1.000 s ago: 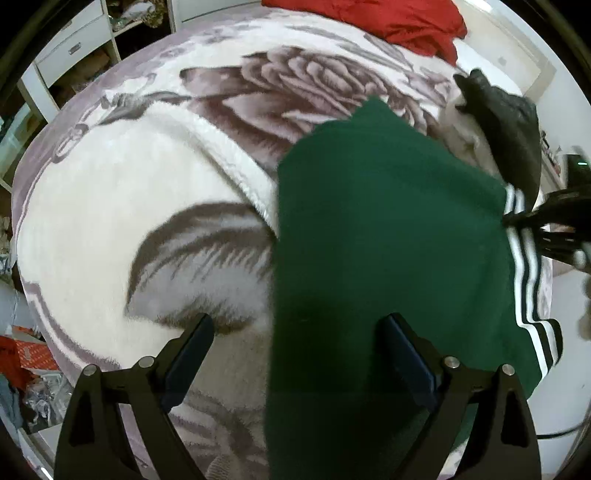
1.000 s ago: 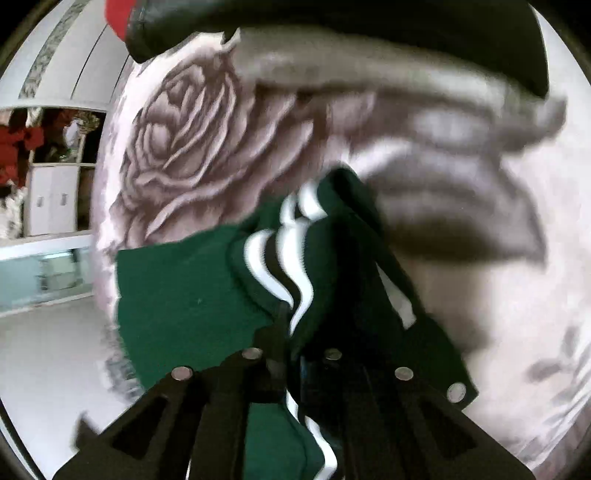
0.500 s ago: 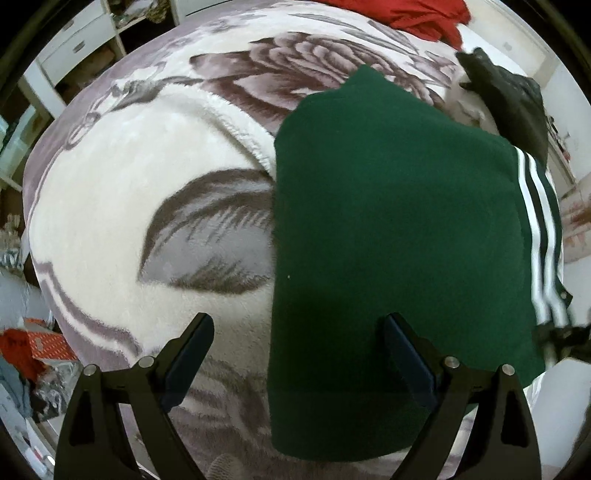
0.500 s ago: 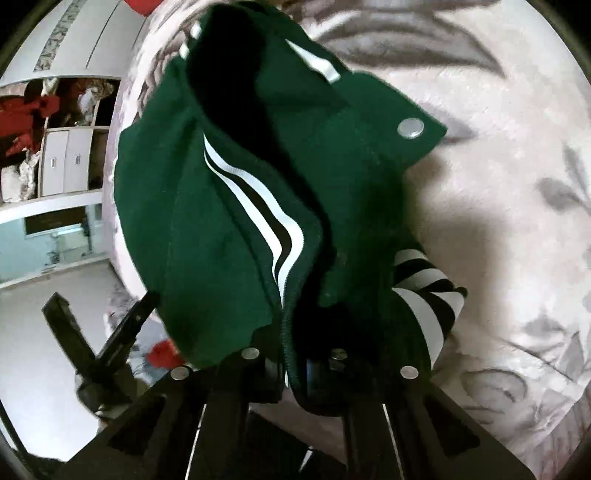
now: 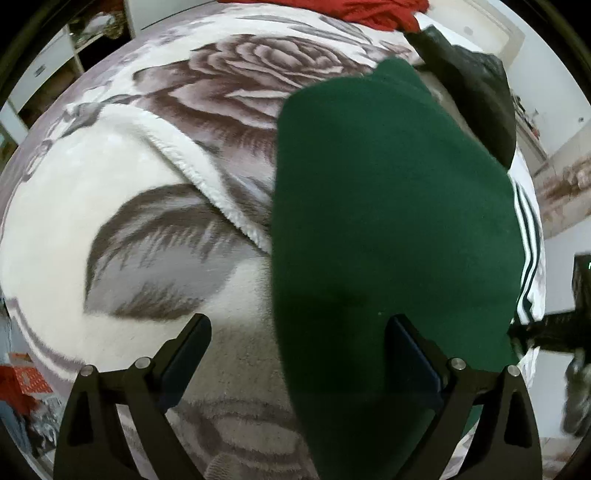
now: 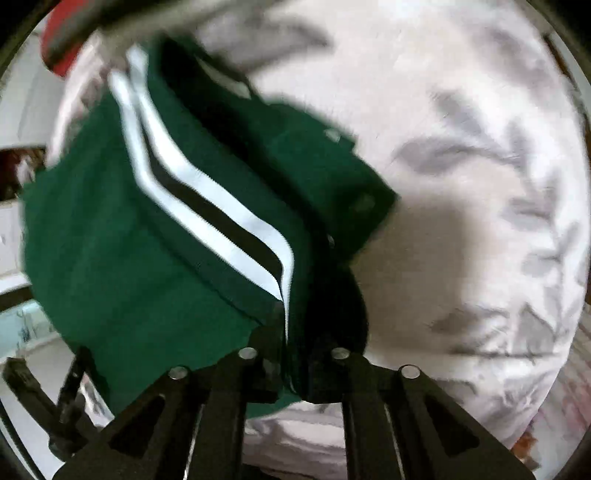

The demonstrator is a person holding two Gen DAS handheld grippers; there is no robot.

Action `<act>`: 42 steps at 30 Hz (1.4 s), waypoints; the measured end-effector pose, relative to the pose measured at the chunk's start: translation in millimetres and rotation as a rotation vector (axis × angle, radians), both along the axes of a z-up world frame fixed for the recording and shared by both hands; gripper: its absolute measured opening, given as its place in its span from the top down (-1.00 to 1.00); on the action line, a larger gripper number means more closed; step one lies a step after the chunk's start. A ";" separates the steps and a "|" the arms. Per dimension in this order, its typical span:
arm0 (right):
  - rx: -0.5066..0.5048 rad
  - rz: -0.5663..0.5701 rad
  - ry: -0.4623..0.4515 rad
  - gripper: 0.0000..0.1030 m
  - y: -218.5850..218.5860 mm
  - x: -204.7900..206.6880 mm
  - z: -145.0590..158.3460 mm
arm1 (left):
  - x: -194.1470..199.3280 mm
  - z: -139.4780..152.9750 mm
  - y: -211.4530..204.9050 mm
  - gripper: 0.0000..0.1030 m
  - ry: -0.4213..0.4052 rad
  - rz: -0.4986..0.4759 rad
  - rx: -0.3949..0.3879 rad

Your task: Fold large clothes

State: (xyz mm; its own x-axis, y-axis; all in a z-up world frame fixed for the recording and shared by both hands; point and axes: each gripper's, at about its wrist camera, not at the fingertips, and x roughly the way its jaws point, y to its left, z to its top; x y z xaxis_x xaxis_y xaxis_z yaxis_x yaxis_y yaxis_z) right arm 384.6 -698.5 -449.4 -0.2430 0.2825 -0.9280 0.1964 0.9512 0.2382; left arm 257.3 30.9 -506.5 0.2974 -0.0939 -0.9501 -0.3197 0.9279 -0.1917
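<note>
Mid-fold, my right claw point(image 6: 291, 347) pinches the striped hem of the green jacket point(image 6: 122, 243) while easing slightly apart, my left claw point(image 5: 295, 354) gapes empty above its folded body; next I should lay the hem flat.

Rose-print blanket point(image 5: 110, 221); red cloth point(image 5: 373, 13)

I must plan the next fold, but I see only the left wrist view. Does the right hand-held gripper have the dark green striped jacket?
Observer: Yes. The right hand-held gripper has the dark green striped jacket between its pads, though its jaws are opening.
Operator: Which part is between them?
Observer: The edge by the white and black stripes.
Operator: Does anything stick out?
Observer: A green flap with round snaps, over the floral blanket.
</note>
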 end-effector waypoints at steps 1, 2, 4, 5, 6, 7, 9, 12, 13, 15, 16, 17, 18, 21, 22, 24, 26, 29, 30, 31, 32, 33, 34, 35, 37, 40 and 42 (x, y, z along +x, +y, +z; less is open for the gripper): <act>0.018 0.015 0.019 0.73 0.9 3.8 7.6 | 0.5 1.7 1.4 -0.92 -0.005 -0.001 0.007; 0.036 0.037 0.025 0.72 2.4 7.0 18.9 | 1.2 3.5 3.1 -0.92 -0.007 -0.005 0.015; 0.061 0.038 -0.018 0.39 2.6 12.5 46.0 | 1.4 4.6 7.1 -0.92 -0.007 -0.002 0.020; 0.071 0.037 -0.044 0.22 3.1 15.8 55.6 | 1.1 5.2 10.8 -0.92 -0.008 0.010 0.017; 0.095 0.041 -0.093 -0.09 6.9 21.9 68.8 | 1.7 5.7 15.4 -0.92 -0.008 0.025 0.009; 0.119 0.058 -0.135 -0.30 13.6 30.2 76.7 | 2.2 5.8 18.2 -0.92 -0.009 0.036 0.002; 0.115 0.096 -0.172 -0.35 26.5 46.3 72.9 | 5.6 4.6 21.8 -0.92 -0.013 0.051 0.001; 0.074 0.121 -0.210 -0.35 40.6 76.2 53.8 | 16.0 -4.2 21.4 -0.95 0.002 0.040 0.039; 0.109 0.111 -0.203 -0.35 41.7 88.8 49.4 | 18.1 -8.0 22.3 -0.97 0.002 0.038 0.048; 0.158 0.106 -0.175 -0.21 50.0 104.9 30.9 | 23.5 -18.8 26.3 -1.00 0.016 0.037 0.048; 0.160 0.100 -0.200 0.75 52.8 108.7 27.2 | 26.0 -22.7 29.7 -1.00 0.019 0.035 0.037; 0.145 0.097 -0.205 0.95 56.9 114.1 25.6 | 28.5 -26.1 32.9 -1.00 0.019 0.034 0.018; 0.097 0.094 -0.246 0.96 62.3 128.3 26.1 | 31.2 -28.7 36.9 -1.00 0.016 0.040 -0.007; 0.064 0.100 -0.272 0.95 64.2 141.1 28.3 | 33.3 -26.1 39.2 -1.00 0.017 0.047 -0.039; 0.098 0.106 -0.226 0.94 62.5 141.9 24.0 | 30.0 -22.7 39.0 -1.00 0.023 0.056 -0.046; 0.132 0.161 -0.154 0.77 59.5 140.1 24.2 | 19.6 -16.6 42.1 -1.00 0.030 0.070 -0.083; 0.138 0.234 -0.141 -0.18 52.7 135.5 27.2 | 4.9 -10.7 47.1 -1.00 0.017 0.097 -0.132; 0.171 0.323 -0.092 -0.86 29.6 110.8 15.4 | -19.1 -10.2 54.1 -0.99 -0.002 0.149 -0.231; 0.197 0.326 -0.045 -0.86 27.2 106.1 -0.5 | -25.6 -13.0 54.7 -0.99 -0.013 0.164 -0.263; 0.239 0.326 -0.002 -0.87 26.3 101.5 -17.5 | -29.5 -19.0 53.5 -0.99 -0.019 0.168 -0.306; 0.290 0.318 0.035 -0.90 22.8 96.6 -32.0 | -29.8 -28.2 51.1 -0.99 -0.016 0.164 -0.369; 0.350 0.300 0.078 -1.00 19.9 92.6 -50.0 | -26.0 -37.0 49.2 -0.99 -0.009 0.163 -0.422; 0.400 0.282 0.112 -1.00 18.0 91.4 -62.9 | -23.9 -43.8 47.0 -0.99 -0.008 0.163 -0.460; 0.428 0.266 0.135 -1.00 16.4 91.5 -71.0 | -20.1 -51.5 44.5 -0.95 -0.020 0.163 -0.507; 0.486 0.243 0.146 -1.00 14.0 92.5 -77.3 | -12.6 -58.0 42.6 -0.88 -0.055 0.139 -0.531; 0.535 0.215 0.125 -0.93 12.0 84.2 -74.2 | 3.3 -51.4 45.6 -0.21 -0.114 0.115 -0.536; 0.619 0.112 0.148 -0.15 12.8 71.1 -74.9 | 10.8 -45.9 55.0 0.04 -0.131 0.117 -0.544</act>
